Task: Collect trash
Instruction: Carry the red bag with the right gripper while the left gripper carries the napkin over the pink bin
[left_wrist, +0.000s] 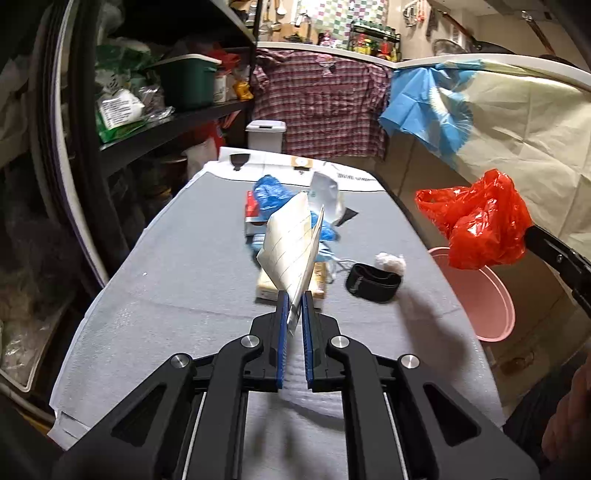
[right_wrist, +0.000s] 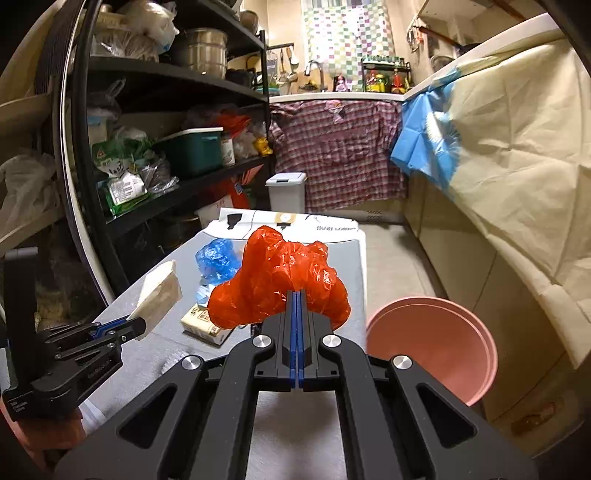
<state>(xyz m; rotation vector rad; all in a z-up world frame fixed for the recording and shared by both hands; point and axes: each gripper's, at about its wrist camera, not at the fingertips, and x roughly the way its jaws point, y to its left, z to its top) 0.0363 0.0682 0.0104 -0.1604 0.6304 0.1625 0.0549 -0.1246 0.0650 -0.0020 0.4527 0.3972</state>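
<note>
Left gripper (left_wrist: 294, 295) pinches a folded sheet of paper (left_wrist: 291, 240), lifted above the grey table (left_wrist: 166, 295). Behind it lie a blue bag (left_wrist: 271, 194) and a small carton (right_wrist: 203, 325). Right gripper (right_wrist: 296, 295) clamps a red plastic bag (right_wrist: 280, 273), near the pink basin (right_wrist: 436, 339) on the floor.

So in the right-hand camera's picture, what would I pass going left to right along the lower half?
Left gripper pinching a folded paper → blue plastic bag → red plastic bag clamped in the right gripper → pink basin beside the table.
</note>
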